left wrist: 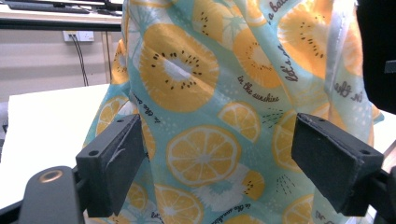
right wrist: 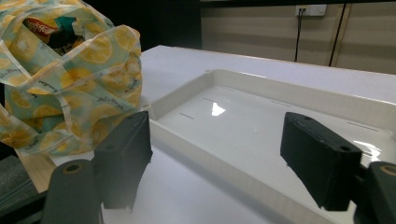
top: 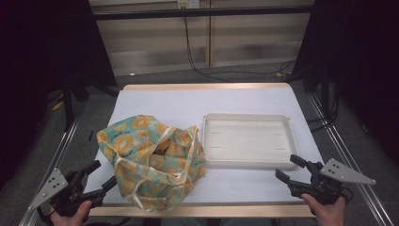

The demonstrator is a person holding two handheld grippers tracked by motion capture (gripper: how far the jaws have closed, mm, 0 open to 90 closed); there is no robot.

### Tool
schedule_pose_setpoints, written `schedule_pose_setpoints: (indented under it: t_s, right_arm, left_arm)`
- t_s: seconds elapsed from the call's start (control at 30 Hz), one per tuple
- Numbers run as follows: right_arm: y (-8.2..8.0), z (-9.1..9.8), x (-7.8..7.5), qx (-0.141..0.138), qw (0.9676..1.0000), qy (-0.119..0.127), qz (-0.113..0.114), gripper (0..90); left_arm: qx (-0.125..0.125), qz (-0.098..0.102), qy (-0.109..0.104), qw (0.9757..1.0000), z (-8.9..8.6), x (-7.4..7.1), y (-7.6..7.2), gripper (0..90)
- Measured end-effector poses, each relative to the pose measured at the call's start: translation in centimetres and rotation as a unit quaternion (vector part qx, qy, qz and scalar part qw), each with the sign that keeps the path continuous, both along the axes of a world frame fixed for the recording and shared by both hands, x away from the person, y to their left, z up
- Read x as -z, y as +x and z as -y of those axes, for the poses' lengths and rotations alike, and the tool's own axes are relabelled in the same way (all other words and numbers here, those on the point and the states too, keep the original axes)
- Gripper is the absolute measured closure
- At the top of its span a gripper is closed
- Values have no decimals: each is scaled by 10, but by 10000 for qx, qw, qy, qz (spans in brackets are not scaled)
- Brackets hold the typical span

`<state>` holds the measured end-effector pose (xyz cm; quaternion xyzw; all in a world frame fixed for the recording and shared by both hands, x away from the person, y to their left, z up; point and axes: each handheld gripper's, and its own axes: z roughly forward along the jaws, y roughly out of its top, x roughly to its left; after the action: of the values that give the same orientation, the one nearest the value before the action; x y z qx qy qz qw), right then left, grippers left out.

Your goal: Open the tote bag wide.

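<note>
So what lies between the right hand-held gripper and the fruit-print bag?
Bare white table in the high view: the right hand-held gripper and bag stand apart.

A wall socket (left wrist: pixel 78 36) — cables (top: pixel 197 61) trailing down onto grey floor (top: pixel 235 75).

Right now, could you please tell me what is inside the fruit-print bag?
Through the open mouth of the fruit-print bag a packet with a red label and something orange show. The cloth covers everything deeper, so I cannot tell what else it holds.

Fruit-print bag (top: pixel 150 160) beside white tray (top: pixel 249 120)
</note>
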<state>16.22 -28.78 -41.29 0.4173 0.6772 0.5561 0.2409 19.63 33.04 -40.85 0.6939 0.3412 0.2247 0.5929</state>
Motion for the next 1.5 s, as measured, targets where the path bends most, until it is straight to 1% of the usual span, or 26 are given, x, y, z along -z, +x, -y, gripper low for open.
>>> schedule_pose_setpoints:
  t_s: [0.07,0.13,0.17,0.23,0.27,0.33,0.43,0.47,0.5,0.6,0.63,0.73,0.93,1.0,1.03,1.07,1.13,1.17,1.2,1.23,1.27,1.33,1.37,1.43,1.47,1.5]
  right_arm:
    - [0,0,0,-13,10000,8,-24,248]
    - [0,0,-1,-20,10000,13,-30,256]
    - [0,0,-1,-35,10000,22,-34,259]
    - [0,-1,-1,-75,10000,-22,-46,270]
    - [1,0,0,-91,9999,-60,-33,281]
    - [1,-2,0,-119,9999,3,-98,298]
    - [4,-3,0,-173,9998,-32,-107,336]
    - [5,-3,0,-200,9997,-27,-109,358]
    - [6,-5,0,-215,9997,-3,-110,369]
    - [10,-8,-1,-304,9995,-10,-117,418]
    - [11,-10,-1,-338,9994,-31,-108,425]
    - [15,-17,-2,-474,9987,-95,-148,459]
    - [26,-32,-4,-730,9970,-199,-158,473]
    - [28,-37,-5,-824,9963,-199,-135,473]
    - [29,-41,-6,-892,9957,-234,-134,473]
    - [30,-44,-7,-949,9951,-262,-131,474]
    - [34,-51,-9,-1072,9937,-313,-115,484]
    - [36,-55,-11,-1102,9933,-330,-113,496]
    - [39,-58,-12,-1173,9925,-335,-82,504]
    - [42,-62,-14,-1228,9919,-325,-80,508]
    - [45,-67,-15,-1263,9915,-320,-66,512]
    - [52,-78,-16,-1393,9896,-343,-43,515]
    - [55,-82,-17,-1402,9894,-372,-46,514]
    - [63,-94,-19,-1523,9876,-369,-25,514]
    - [65,-98,-20,-1562,9871,-351,-21,513]
    - [69,-103,-21,-1615,9863,-332,-8,512]
  left_arm:
    - [-15,2,16,10000,1,0,0,180]
    - [71,-61,-73,9999,0,1,1,182]
    - [31,-73,-127,9999,-1,1,1,191]
    - [-37,-55,-48,10000,-2,-1,0,197]
    - [-5,-34,-59,10000,-3,-1,0,211]
    - [-22,-42,-152,9999,-4,-2,0,246]
    - [30,-4,-75,10000,-4,-5,-2,277]
    - [42,-15,-174,9998,-3,-5,-2,292]
    - [60,11,-101,9999,-3,-6,-2,297]
    - [87,13,-145,9999,-1,-8,-3,326]
    - [145,34,-80,9999,-1,-9,-4,326]
    - [222,34,-51,9997,2,-12,-6,344]
    - [319,21,-25,9995,8,-16,-11,381]
    - [395,-7,-170,9991,9,-17,-13,407]
    - [359,24,-114,9993,10,-18,-14,410]
    - [439,65,-94,9990,11,-20,-14,415]
    - [449,100,-65,9989,13,-22,-16,430]
    - [539,104,-80,9985,14,-24,-16,442]
    - [571,128,-126,9982,15,-25,-17,450]
    - [529,142,-103,9984,17,-26,-18,451]
    - [580,128,-92,9982,18,-27,-18,451]
    - [749,93,-293,9967,19,-30,-20,448]
    - [784,99,-294,9964,21,-33,-21,445]
    - [739,259,-71,9969,27,-38,-23,423]
    - [702,272,-3,9972,29,-40,-23,423]
    - [778,225,-103,9967,30,-40,-22,423]
